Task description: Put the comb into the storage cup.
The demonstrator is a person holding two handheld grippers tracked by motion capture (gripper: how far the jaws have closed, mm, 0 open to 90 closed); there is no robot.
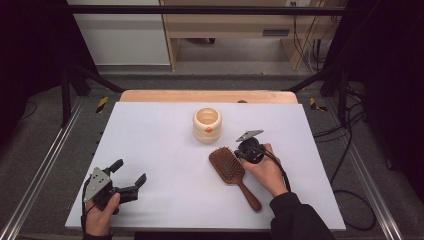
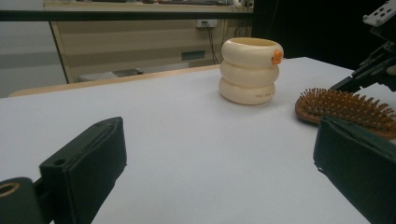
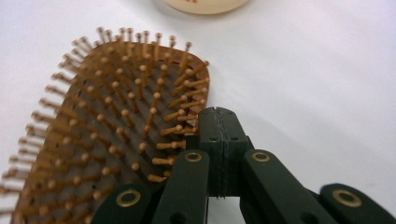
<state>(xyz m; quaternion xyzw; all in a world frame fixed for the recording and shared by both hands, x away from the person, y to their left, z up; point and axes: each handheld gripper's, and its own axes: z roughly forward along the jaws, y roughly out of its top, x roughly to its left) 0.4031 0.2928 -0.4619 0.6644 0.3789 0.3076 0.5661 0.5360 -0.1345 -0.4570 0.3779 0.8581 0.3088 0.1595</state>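
a white surface (image 1: 150, 150) is seen from above, with a wooden edge along its far side. a wooden hairbrush (image 1: 231, 172) lies bristles up at the lower centre-right of the high view, its handle pointing toward the lower right. a cream ribbed cup (image 1: 207, 124), shaped like three stacked rings with a small orange knob on its side, stands just above the hairbrush near the centre of the frame.

the right tool (image 1: 244, 154) is held in a hand at the right of the high view, just beside the right edge of the brush head. in the right gripper view its jaws are pressed flat together with nothing between them, and their tip sits against the edge of the brush head, among the outer bristles; the bottom of the cup is seen at the top of that frame.

the left tool (image 1: 131, 174) is held at the lower left of the high view, well apart from the hairbrush. its jaws are spread wide and hold nothing, the bare surface showing between them in the left gripper view.
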